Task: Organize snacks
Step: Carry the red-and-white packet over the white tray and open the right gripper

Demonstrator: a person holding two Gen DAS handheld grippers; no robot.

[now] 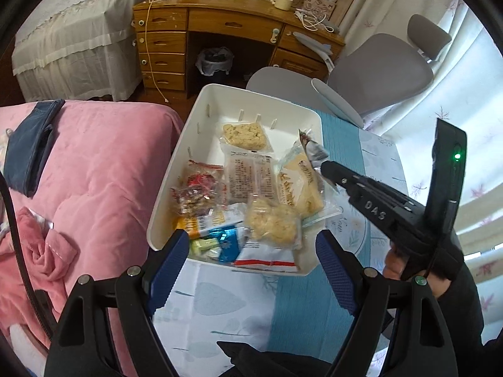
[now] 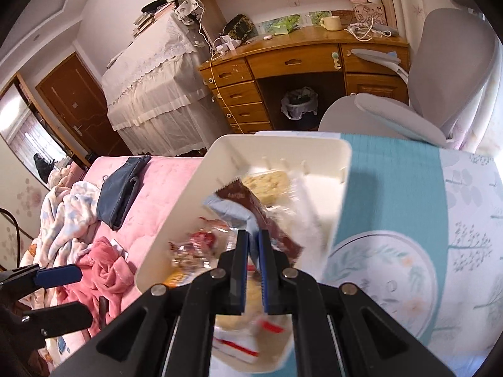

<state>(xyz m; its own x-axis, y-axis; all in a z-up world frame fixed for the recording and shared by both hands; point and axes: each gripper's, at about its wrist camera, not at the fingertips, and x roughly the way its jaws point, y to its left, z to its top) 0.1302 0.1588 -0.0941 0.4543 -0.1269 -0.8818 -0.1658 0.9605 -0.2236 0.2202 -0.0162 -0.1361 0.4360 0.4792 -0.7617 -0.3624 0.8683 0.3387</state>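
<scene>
A white bin (image 1: 201,110) (image 2: 276,144) sits on a table with a blue and white cloth (image 1: 298,308) and holds several wrapped snacks (image 1: 251,182). My right gripper (image 2: 254,235) (image 1: 323,166) is shut on a brown and light-blue snack packet (image 2: 251,207) (image 1: 311,149) and holds it above the bin's right side. My left gripper (image 1: 251,251) is open and empty just in front of the bin's near rim; its blue pads (image 2: 58,275) show at the left of the right wrist view.
A pink bed (image 1: 94,172) with folded jeans (image 1: 28,144) and a pink garment lies left of the table. A grey office chair (image 1: 377,69) stands behind the table, and a wooden desk (image 1: 220,22) with a bin under it is beyond.
</scene>
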